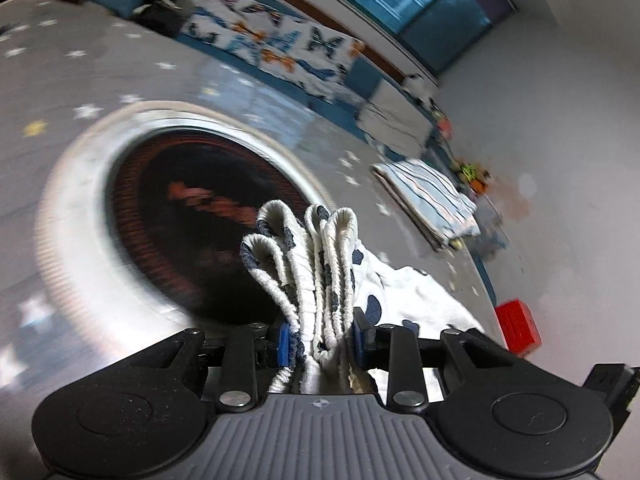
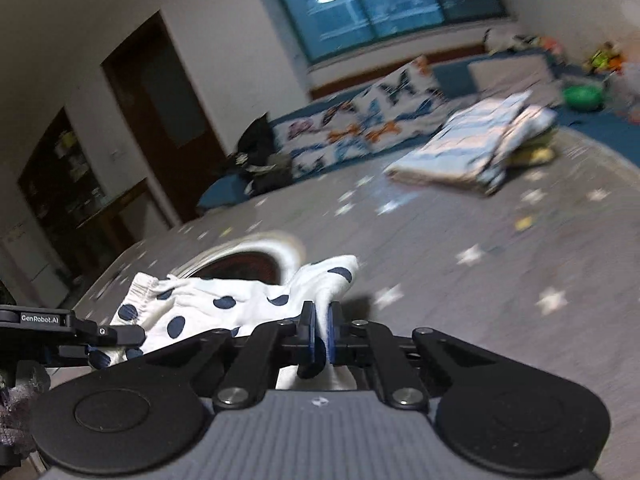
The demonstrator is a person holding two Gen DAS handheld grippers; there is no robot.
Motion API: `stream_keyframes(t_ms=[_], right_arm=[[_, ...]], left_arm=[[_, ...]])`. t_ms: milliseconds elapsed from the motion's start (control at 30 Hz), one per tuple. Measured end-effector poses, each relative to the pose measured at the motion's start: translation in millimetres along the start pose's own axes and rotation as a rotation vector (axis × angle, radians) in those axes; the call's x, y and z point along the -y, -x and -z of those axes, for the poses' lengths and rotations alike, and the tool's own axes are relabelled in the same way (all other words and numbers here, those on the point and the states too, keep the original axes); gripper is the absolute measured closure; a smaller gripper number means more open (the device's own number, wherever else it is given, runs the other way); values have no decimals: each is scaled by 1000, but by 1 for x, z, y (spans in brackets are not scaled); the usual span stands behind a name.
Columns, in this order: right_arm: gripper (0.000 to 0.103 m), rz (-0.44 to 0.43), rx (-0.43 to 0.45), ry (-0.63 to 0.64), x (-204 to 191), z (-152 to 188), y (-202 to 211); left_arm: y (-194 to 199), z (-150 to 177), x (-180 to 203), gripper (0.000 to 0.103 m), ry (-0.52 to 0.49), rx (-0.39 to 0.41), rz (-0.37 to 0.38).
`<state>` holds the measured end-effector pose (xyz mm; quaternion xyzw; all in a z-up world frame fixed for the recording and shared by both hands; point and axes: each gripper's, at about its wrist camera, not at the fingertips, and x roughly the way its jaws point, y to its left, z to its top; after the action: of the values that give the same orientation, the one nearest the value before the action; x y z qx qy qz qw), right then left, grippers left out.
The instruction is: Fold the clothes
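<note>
Both tongs clamped on the polka-dot garment, above the star-print bed.

My left tongs (image 1: pixel 320 344) pinch its bunched elastic waistband; my right tongs (image 2: pixel 320 340) nip a thin fold of the polka-dot garment (image 2: pixel 224 304), which hangs between them over the bed (image 2: pixel 460 280), beside a round basket (image 1: pixel 72 216).

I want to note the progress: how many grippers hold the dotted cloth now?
2. The left gripper pinches the bunched waistband of the dotted cloth; the right gripper is shut on a thin corner of it, beside the round basket.
</note>
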<state>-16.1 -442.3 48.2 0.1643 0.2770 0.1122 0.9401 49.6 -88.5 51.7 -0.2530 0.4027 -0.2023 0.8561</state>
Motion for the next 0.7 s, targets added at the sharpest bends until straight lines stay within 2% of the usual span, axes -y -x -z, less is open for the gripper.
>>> stream_keyframes(t_ms=[367,567,700], right_arm=[[98,138,60,-50,54,-15,12],[98,198,18,-61,73,-4,2],[91,211,-8,-61,82,1,-1]], left_arm=[[-74,-9,52,72,-99,-62,41],[-97,-4,58,70,-138,-111,5],[-99,-3,57,64,-162,-118,-23]])
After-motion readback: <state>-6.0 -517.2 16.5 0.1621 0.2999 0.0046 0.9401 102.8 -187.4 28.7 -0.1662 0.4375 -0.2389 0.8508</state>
